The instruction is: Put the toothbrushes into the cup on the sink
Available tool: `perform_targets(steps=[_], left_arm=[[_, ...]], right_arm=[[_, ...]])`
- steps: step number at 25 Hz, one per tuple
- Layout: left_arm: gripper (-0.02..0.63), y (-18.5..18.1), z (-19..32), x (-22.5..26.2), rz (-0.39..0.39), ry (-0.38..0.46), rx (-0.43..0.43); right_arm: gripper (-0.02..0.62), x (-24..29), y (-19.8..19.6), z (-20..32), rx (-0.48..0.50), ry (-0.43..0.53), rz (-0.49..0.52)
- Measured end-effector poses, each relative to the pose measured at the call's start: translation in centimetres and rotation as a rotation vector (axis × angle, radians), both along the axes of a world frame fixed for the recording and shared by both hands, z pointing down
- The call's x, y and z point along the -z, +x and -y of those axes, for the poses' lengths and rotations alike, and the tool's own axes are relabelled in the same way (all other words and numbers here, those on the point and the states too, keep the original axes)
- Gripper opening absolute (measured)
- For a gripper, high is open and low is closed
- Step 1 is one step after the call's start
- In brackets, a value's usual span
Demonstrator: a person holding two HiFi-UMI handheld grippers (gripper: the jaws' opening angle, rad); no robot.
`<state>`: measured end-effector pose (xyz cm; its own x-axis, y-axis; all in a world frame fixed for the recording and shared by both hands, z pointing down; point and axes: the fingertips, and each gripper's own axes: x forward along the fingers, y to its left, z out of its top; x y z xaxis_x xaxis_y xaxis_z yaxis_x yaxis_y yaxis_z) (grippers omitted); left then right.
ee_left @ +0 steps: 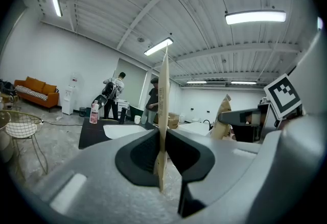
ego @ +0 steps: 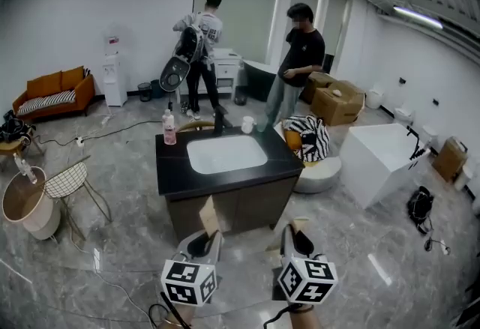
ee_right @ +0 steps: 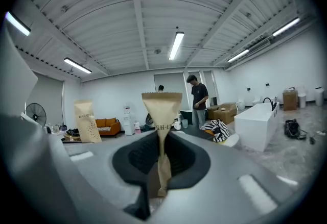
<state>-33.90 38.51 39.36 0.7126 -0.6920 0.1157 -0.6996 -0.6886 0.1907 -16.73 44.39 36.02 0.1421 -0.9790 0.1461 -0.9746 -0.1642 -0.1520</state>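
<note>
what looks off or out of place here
Nothing looks spilled or broken. The odd bit: the left tongs pinch the left packet and the right tongs the right packet, both flat brown paper, so no bare toothbrush shows.

Right gripper (ee_right: 162,159) has its jaws pinched tight on a tan paper packet (ee_right: 162,110), standing straight up with the crimped edge on top and some print across the middle. A second packet (ee_right: 87,121) just like it stands off to the left. Way behind there's a person (ee_right: 198,98) in a black tee, a white cup (ee_right: 177,125) on a dark counter, an orange sofa (ee_right: 107,126), a white tub (ee_right: 258,123) on the right and cardboard boxes (ee_right: 223,113). Strip lights run along the ceiling.
</note>
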Motion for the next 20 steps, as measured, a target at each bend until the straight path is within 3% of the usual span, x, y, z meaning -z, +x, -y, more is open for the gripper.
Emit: perform_targets(steps=[12, 20], left_arm=[[0.040, 1.5, 2.7, -2.4, -0.010, -0.047, -0.048], [0.040, 5.3, 7.9, -2.9, -0.007, -0.053, -0.054]], right_arm=[[0.032, -2.7, 2.4, 1.3, -0.080, -0.038, 0.063], [0.032, -2.7, 6.4, 6.3, -0.098, -0.037, 0.044]])
